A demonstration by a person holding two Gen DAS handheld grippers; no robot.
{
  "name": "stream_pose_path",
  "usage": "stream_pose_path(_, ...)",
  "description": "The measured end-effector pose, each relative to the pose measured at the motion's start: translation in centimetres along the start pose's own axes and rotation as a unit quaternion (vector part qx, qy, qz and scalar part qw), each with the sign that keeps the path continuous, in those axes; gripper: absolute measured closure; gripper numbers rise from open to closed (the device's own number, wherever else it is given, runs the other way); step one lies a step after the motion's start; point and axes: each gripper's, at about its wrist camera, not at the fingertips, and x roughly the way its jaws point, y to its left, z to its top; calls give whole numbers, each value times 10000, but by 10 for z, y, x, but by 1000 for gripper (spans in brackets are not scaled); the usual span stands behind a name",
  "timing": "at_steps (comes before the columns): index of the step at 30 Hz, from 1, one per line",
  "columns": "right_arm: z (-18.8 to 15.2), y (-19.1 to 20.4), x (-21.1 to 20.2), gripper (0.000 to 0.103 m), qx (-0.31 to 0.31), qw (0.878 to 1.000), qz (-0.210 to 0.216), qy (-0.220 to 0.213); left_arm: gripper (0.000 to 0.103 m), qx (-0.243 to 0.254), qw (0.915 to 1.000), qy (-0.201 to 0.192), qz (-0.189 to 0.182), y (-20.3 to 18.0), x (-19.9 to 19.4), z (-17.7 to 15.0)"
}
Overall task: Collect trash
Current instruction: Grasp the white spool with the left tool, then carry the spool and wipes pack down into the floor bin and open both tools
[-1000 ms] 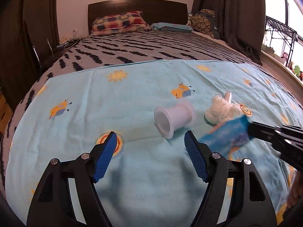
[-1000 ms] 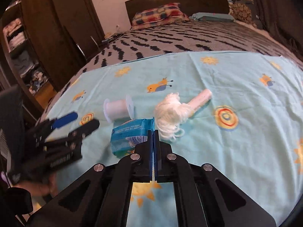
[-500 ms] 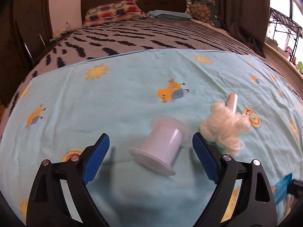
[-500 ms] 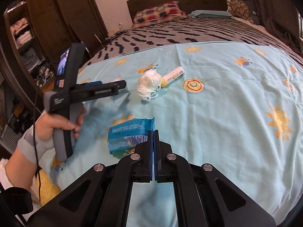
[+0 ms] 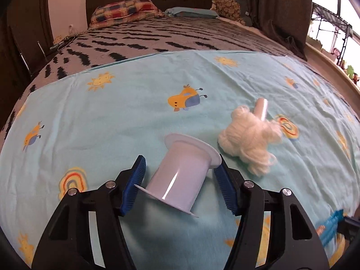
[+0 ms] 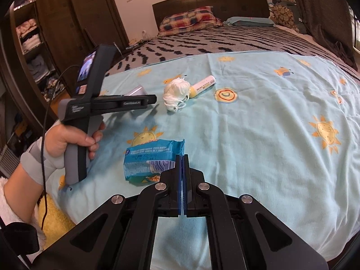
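Note:
An empty white plastic spool [image 5: 180, 175] lies on its side on the light blue sheet [image 5: 112, 117]. My left gripper [image 5: 180, 180] is open with its blue pads on either side of the spool, close to its flanges. A ball of white yarn [image 5: 249, 144] and a white tube [image 5: 261, 109] lie to the right of it. My right gripper [image 6: 182, 157] is shut on a blue snack wrapper [image 6: 153, 159] and holds it above the sheet. In the right wrist view, the left gripper [image 6: 150, 100] hides most of the spool [image 6: 137, 91]; the yarn [image 6: 176, 91] and tube [image 6: 202, 85] show too.
The sheet covers the near part of a bed with a black and white striped blanket [image 5: 180, 36] and pillows [image 5: 126, 11] at the headboard. A dark wardrobe with shelves [image 6: 33, 45] stands at the left. A yellow cloth [image 6: 54, 220] lies below the bed edge.
My left gripper has moved forward over the spool and its pads have narrowed around it. My right gripper has drawn back from the yarn with the blue wrapper in it.

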Motion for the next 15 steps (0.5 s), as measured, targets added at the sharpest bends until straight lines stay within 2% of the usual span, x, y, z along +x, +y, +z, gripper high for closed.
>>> stream_pose_path(8, -21, 21, -40, 101, -146, 9986, 140, -493, 44, 235, 9984, -520, -55, 3, -83, -62)
stream_pose_path(15, -52, 41, -82, 101, -348, 9969, 85, -697, 44, 426, 9952, -858, -208, -8, -160, -144)
